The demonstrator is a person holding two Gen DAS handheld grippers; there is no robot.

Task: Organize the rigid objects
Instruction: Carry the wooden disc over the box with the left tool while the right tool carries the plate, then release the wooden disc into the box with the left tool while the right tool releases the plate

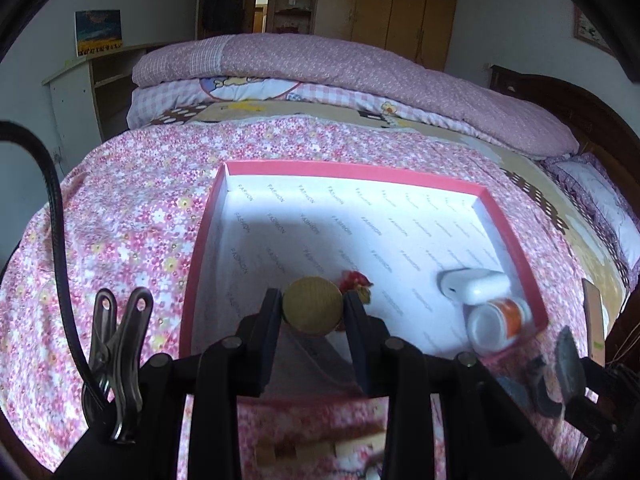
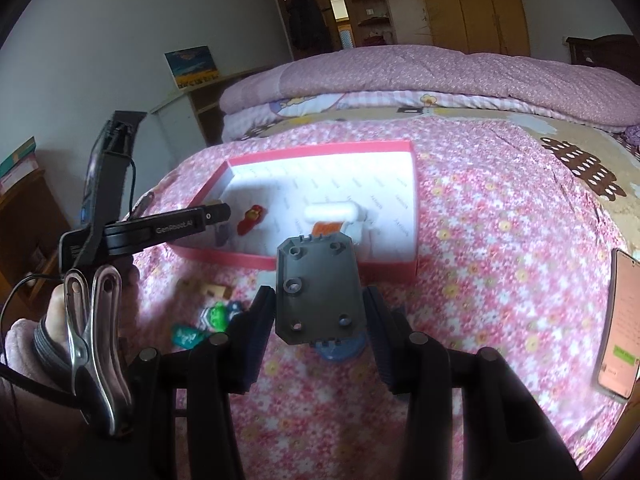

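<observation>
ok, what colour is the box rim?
Pink-red rim, white printed lining inside; clearest in the left wrist view.

The box [image 2: 304, 258] lay on the bed cover [image 2: 500, 240], with a white case [image 2: 334, 211], a small bottle [image 1: 500, 322] just before it, and a figurine [image 2: 250, 220] inside. Small toys [image 2: 216, 316] lay on the cover before the box, and a phone [image 2: 622, 320] well to its right.
</observation>
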